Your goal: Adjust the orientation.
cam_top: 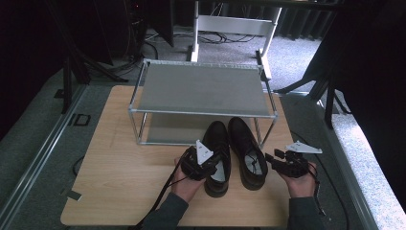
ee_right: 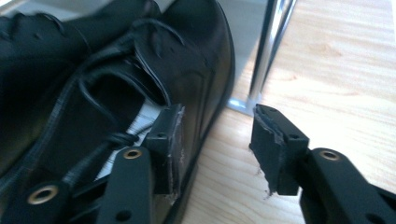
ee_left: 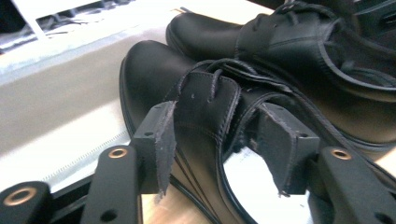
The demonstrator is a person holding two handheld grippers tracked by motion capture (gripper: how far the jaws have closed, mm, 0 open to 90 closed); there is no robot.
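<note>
Two black lace-up leather shoes, smooth and faintly glossy, standing side by side on a pale wood-grain tabletop point(cam_top: 119, 182), toes tucked under the lower tier of a two-shelf metal rack with grey mesh decks point(cam_top: 201, 88).

Left gripper point(ee_left: 223, 149): jaws wide apart, straddling the collar of the left shoe point(ee_left: 187, 102); stiff stitched leather flap and a thin round lace rising between the worn, frayed pads, white insole lining just ahead of the right-hand pad. Not pressed shut on the leather (a gap shows beside each pad). Second shoe point(ee_left: 280, 37) beyond the jaws, up and to the right.

Right gripper point(ee_right: 218, 149): jaws spread wide, holding nothing. Left-hand pad against or just beside the outer wall of the right shoe point(ee_right: 140, 70) (contact cannot be told); bare wood between the pads; right-hand pad over open tabletop. Shiny round rack leg point(ee_right: 266, 56) standing just ahead of the gap.

From above, left gripper point(cam_top: 201, 163) over the left shoe point(cam_top: 218, 158), right gripper point(cam_top: 287, 163) just beside the right shoe point(cam_top: 246, 151).
</note>
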